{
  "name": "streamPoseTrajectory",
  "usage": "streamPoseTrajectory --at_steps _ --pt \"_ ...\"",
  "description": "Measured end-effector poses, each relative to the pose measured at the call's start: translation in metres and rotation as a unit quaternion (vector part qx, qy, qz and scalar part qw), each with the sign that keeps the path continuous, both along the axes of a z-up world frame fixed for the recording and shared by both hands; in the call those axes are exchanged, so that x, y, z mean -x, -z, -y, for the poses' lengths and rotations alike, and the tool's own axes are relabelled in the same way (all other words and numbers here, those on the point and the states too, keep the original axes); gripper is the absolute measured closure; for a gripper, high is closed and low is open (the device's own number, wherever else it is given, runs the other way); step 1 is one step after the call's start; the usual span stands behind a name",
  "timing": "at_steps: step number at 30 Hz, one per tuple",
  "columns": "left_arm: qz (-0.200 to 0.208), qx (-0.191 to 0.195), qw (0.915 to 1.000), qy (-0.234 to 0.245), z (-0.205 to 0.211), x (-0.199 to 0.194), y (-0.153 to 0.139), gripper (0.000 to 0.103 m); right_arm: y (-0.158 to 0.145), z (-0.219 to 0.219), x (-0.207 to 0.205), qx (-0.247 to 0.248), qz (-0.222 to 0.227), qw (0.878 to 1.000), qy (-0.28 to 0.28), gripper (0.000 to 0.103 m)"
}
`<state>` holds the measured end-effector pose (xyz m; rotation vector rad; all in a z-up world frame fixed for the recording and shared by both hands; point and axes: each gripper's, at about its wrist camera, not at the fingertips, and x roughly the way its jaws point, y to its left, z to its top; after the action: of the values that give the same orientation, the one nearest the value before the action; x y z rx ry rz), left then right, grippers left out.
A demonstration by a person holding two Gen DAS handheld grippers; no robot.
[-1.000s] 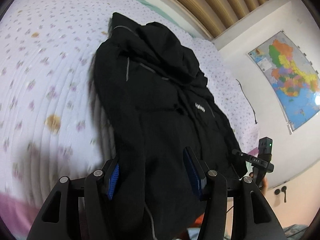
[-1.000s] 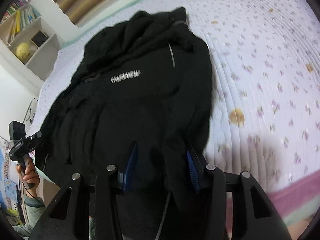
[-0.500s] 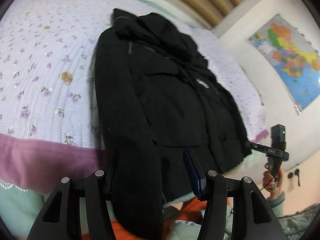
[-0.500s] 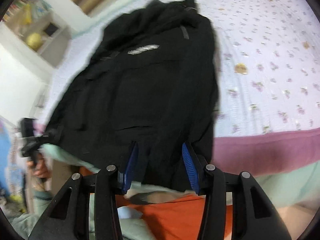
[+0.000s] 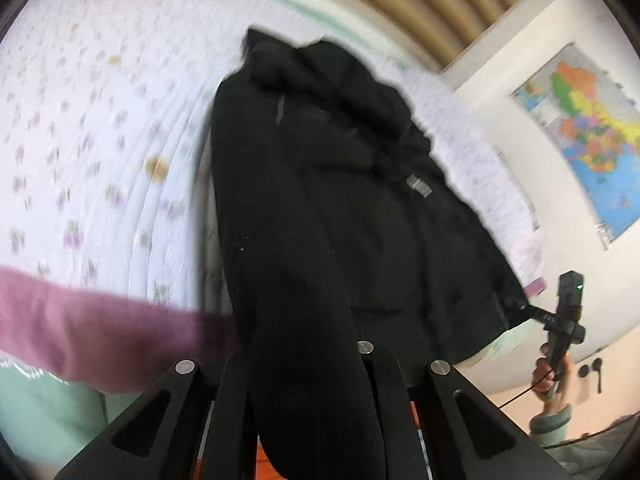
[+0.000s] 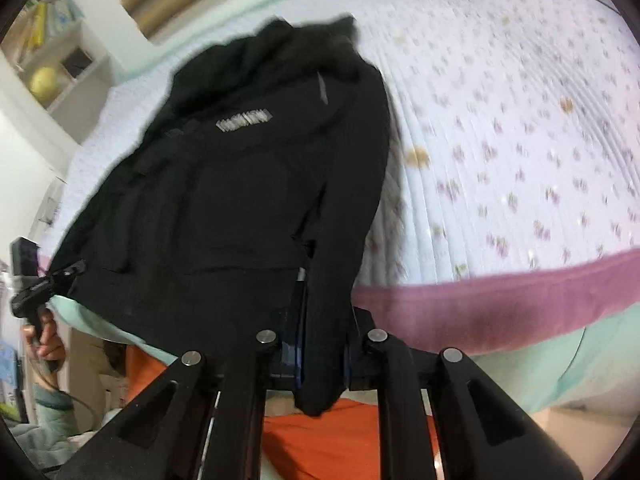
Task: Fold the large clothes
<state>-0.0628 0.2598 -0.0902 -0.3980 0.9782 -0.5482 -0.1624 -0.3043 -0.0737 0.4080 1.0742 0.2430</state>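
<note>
A large black jacket (image 5: 328,184) lies on the floral quilt, hood at the far end, its hem hanging over the near bed edge. It also shows in the right wrist view (image 6: 248,184). My left gripper (image 5: 296,360) is shut on a hanging black sleeve or hem fold that hides its pads. My right gripper (image 6: 320,344) is shut on the jacket's lower right edge, the cloth pinched between the blue pads (image 6: 298,356). Both views are blurred.
The bed (image 5: 80,128) has a white floral quilt with a purple border (image 6: 520,296) along its near edge. A person's hand holds a black handheld device (image 5: 564,320) beside the bed; it also shows in the right wrist view (image 6: 28,276). A map (image 5: 588,128) hangs on the wall. Shelves (image 6: 52,52) stand far left.
Both grippers have closed on the jacket's near hem; they were open around the cloth before. The views have pulled back towards the bed edge and then shifted with motion blur.
</note>
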Motion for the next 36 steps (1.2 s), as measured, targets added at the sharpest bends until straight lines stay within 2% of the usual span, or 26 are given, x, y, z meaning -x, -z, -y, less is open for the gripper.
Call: streamPoseTrajectory --at_steps 5,8,12,16,19,21,25,27,28,30,33,36 --pt "0.049 0.047 0.9977 0.001 -0.002 -0.022 -0.05 0.094 -0.038 0.021 -0.03 -0.05 0.05 0.997 0.016 0.088" --pt "0.082 0.069 0.9942 -0.001 -0.008 -0.053 -0.082 0.093 -0.062 0.04 -0.067 -0.063 0.083 0.994 0.03 0.088" --pt "0.092 0.087 0.9916 -0.026 -0.007 -0.108 -0.107 0.093 -0.083 0.053 -0.126 -0.078 0.103 0.991 0.046 0.088" --pt "0.093 0.078 0.9908 -0.058 0.003 -0.177 -0.121 0.091 -0.094 0.068 -0.19 -0.103 0.116 0.985 0.073 0.088" --pt "0.091 0.063 0.9904 -0.083 0.016 -0.23 -0.122 0.089 -0.089 0.079 -0.252 -0.123 0.113 0.98 0.104 0.088" --pt "0.086 0.046 0.99 -0.102 0.029 -0.266 -0.116 0.089 -0.089 0.073 -0.287 -0.089 0.12 0.983 0.109 0.087" --pt "0.084 -0.028 0.987 -0.134 0.057 -0.324 -0.088 0.089 -0.064 0.04 -0.352 -0.003 0.101 0.988 0.118 0.086" --pt "0.055 -0.053 0.9866 -0.144 0.066 -0.353 -0.055 0.088 -0.038 0.026 -0.386 0.042 0.076 0.989 0.117 0.086" --pt "0.041 -0.061 0.9867 -0.145 0.069 -0.361 -0.04 0.088 -0.024 0.021 -0.39 0.055 0.064 0.99 0.113 0.086" --pt "0.012 -0.061 0.9878 -0.143 0.072 -0.376 -0.009 0.086 0.015 0.009 -0.414 0.093 0.02 0.99 0.103 0.086" --pt "0.011 -0.065 0.9886 -0.135 0.075 -0.385 0.017 0.085 0.056 0.001 -0.428 0.107 -0.015 0.99 0.093 0.085" --pt "0.012 -0.078 0.9892 -0.124 0.078 -0.388 0.022 0.085 0.069 0.008 -0.43 0.084 -0.016 0.991 0.1 0.085"
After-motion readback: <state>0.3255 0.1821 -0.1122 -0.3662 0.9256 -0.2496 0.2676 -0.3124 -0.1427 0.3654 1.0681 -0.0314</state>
